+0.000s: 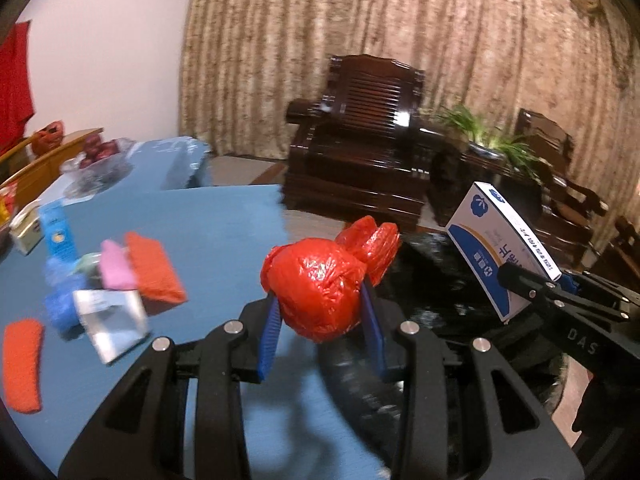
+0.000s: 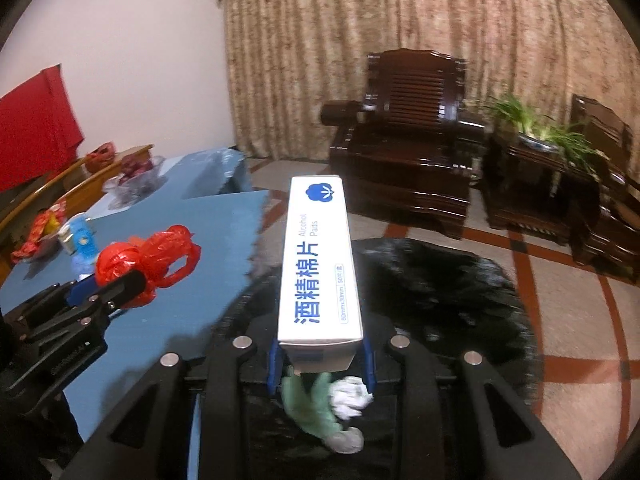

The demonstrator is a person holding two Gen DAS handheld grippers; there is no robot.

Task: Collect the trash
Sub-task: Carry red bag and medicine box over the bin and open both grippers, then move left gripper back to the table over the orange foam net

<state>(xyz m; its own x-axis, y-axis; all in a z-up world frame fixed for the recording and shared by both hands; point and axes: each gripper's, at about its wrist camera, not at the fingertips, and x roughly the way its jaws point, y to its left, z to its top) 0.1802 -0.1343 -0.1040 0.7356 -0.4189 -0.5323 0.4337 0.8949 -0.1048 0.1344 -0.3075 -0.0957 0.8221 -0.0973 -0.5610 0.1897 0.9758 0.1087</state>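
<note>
Blue ribbed pads of the left hand-held gripper [image 1: 320,312] pinch a knotted red plastic bag bundle [image 1: 320,288] at its sides, its loose handles trailing forward; carried clear of the blue desk [image 1: 224,224], at its edge and beside the black plastic trash bag [image 1: 432,280]. Judged: held for dropping into that bag.

Right hand-held gripper [image 2: 322,354]: fingers pressed on the near end of a long white-and-blue cardboard box of alcohol pads [image 2: 318,260], which juts forward, level, over the black bag's opening. Judged: likewise awaiting release there.

Contents of the bag, seen below the right gripper: crumpled green wrapper [image 2: 310,404] and a wad of white paper [image 2: 350,396], so collection appears partly done.

Remaining on the desk, left wrist view, blurred: two orange knitted pads [image 1: 156,268], a pink piece [image 1: 116,266], crumpled blue plastic [image 1: 60,296], a shiny silver packet [image 1: 110,322], a small blue carton [image 1: 58,236]. Which of these count as trash cannot be told.

Further off: glass bowl of dark red fruit [image 1: 100,160]; dark wooden armchair [image 1: 360,148]; potted green plant [image 1: 492,140]; beige curtain [image 1: 360,20].
</note>
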